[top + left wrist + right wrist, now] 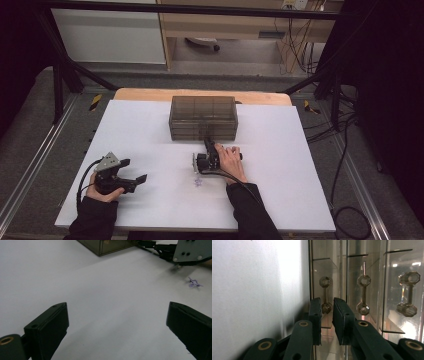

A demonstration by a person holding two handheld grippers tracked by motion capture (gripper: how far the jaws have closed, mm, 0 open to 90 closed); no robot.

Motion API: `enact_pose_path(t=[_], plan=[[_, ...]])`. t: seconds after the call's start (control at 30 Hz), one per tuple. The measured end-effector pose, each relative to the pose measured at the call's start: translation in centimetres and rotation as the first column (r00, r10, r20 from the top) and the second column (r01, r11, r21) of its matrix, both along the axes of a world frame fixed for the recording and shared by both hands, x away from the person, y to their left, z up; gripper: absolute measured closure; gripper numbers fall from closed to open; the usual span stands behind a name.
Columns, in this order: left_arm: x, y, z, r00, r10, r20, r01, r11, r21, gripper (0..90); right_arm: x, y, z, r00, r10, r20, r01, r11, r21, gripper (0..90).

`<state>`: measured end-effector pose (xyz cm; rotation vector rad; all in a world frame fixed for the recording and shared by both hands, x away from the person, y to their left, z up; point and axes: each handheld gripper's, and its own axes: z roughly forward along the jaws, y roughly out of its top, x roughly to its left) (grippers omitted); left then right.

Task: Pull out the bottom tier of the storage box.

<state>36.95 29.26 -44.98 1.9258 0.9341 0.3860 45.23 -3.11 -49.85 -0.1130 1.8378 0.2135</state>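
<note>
A smoky see-through drawer box (202, 117) stands at the back middle of the white table (145, 130). My right gripper (206, 141) reaches its lower front, turned on its side. In the right gripper view the right gripper (327, 302) has its jaws close together, with the knob of a clear drawer handle (326, 307) pinched between the pads. Two more handles (363, 293) (408, 293) show on the other drawers. My left gripper (134, 170) rests at the front left, held by a hand. In the left gripper view its jaws (117, 320) stand wide apart over bare table.
A small purple mark (198, 182) (193, 283) lies on the table just in front of the right hand. A wooden edge (150, 94) runs behind the white sheet. Dark frame bars and cables surround the table.
</note>
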Motion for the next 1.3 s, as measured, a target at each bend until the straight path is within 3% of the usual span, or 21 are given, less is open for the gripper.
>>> enact_pose_path(t=[0.73, 0.93, 1.17, 1.3], plan=[[-0.01, 0.01, 0.01, 1.0000, 0.000, 0.001, 0.000, 1.0000, -0.003, 3.7, -0.31, 0.04, 0.03, 0.9999, -0.010, 0.009, 0.010, 0.9999, -0.004, 80.1], [-0.02, -0.01, 0.02, 1.0000, -0.001, 0.001, 0.001, 1.0000, -0.002, 3.6, -0.55, 0.00, 0.09, 0.9999, 0.003, -0.013, -0.003, 1.0000, -0.008, 79.5], [0.00, -0.01, 0.00, 1.0000, -0.001, 0.000, 0.001, 1.0000, 0.001, 3.7, -0.54, -0.57, 0.42, 0.9997, -0.007, -0.025, 0.008, 0.9985, 0.053, 66.2], [0.01, -0.01, 0.00, 1.0000, -0.001, 0.000, 0.001, 1.0000, 0.000, 3.7, -0.30, -0.67, 0.55, 0.9997, -0.009, -0.025, 0.010, 0.9982, 0.058, 63.0]])
